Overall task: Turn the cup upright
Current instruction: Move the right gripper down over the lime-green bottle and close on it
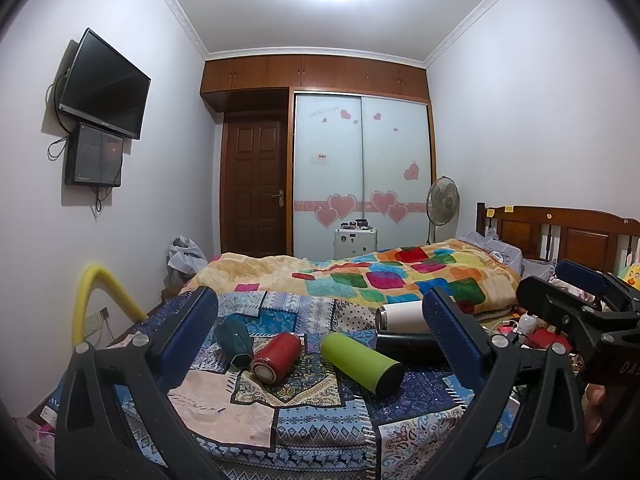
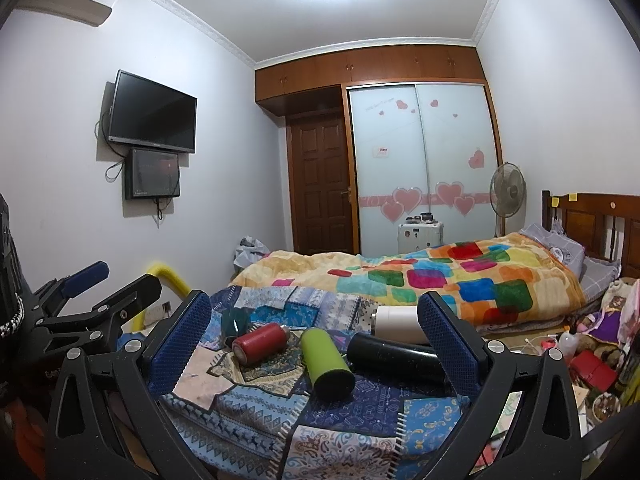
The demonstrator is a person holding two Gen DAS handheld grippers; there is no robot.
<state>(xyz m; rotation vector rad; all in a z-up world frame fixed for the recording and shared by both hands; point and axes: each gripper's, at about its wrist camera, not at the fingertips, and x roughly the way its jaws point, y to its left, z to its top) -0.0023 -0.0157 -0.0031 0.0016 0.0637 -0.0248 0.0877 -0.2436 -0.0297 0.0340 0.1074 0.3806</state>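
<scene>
5 cups (image 1: 362, 363) lie toppled – both grippers (image 1: 320, 336) agape.

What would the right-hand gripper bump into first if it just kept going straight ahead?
Probably the green bottle, lying on its side on the patchwork blanket between the open right gripper's fingers. Depth is hard to judge; the black bottle lies close beside it.

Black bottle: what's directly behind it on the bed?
The white bottle lies on its side just behind the black bottle, on the patchwork quilt. Its far end is hidden behind the right gripper's finger.
</scene>
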